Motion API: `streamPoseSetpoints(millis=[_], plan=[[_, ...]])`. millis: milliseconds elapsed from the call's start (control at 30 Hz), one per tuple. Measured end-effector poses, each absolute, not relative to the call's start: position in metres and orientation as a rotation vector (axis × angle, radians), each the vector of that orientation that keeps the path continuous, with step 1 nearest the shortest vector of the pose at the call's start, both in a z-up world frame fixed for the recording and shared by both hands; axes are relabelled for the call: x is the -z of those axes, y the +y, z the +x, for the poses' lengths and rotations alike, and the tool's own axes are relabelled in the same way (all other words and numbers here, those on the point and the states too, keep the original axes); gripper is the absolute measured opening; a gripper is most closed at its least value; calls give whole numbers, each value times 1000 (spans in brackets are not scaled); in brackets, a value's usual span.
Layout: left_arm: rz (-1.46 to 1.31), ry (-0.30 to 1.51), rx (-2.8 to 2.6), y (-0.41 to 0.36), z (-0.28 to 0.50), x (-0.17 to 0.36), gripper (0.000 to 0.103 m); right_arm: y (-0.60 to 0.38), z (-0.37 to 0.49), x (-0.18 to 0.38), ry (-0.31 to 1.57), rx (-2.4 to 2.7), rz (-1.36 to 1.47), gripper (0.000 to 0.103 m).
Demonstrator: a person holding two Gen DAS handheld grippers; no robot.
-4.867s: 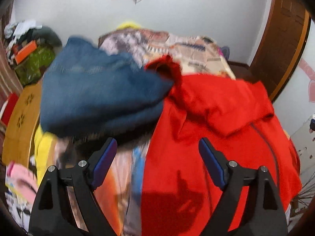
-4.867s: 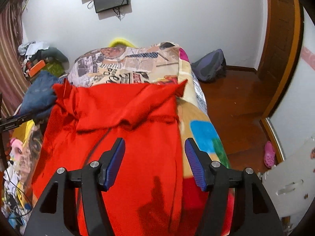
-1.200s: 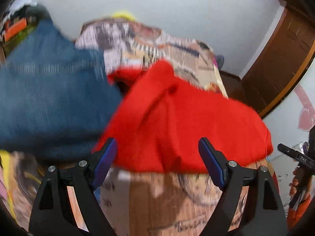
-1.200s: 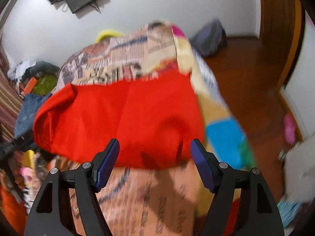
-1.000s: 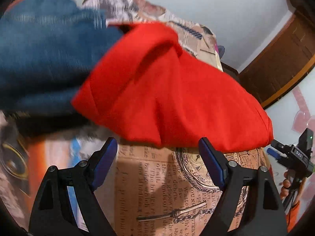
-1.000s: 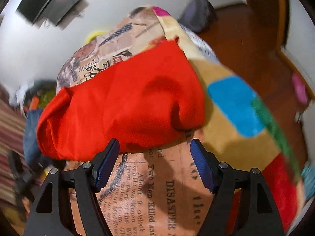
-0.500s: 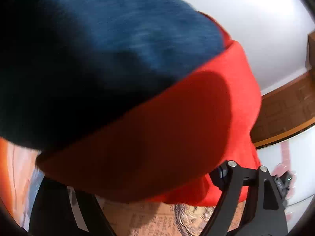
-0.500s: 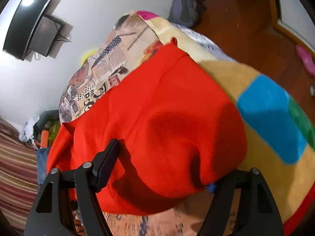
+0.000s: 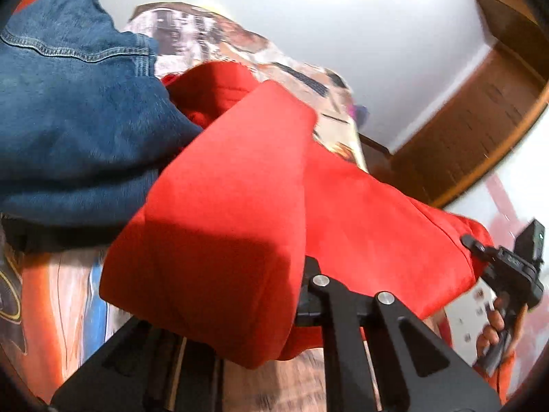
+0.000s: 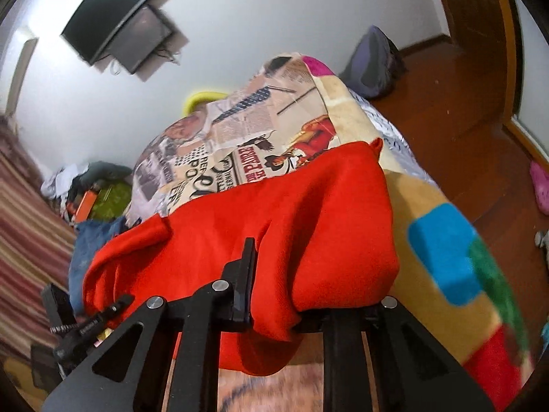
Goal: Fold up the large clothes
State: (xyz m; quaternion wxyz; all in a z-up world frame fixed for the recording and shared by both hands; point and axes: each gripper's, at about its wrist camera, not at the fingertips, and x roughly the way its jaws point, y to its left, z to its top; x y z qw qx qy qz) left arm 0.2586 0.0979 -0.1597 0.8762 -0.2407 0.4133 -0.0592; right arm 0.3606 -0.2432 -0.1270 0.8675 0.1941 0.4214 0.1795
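Both the left gripper (image 9: 274, 295) and right gripper (image 10: 274, 295) tilt downward, fingers closing on red cloth.

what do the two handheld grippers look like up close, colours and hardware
Both are matte black plastic. The left gripper has angular finger arms with triangular cut-outs and round silver bolt heads. The right gripper shows the same black arms, cut-outs and silver bolts. In the left wrist view, an orange sleeve shows by the other handle.
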Motion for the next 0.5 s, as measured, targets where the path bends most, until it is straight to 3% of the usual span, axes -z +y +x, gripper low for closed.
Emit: streamPoseSetpoints(millis=[300, 500], plan=[[-436, 993, 205, 73, 170, 176, 15, -269, 285, 139, 945, -364, 296, 15], [-358, 1015, 97, 81, 152, 194, 36, -271, 268, 172, 1011, -285, 232, 25]])
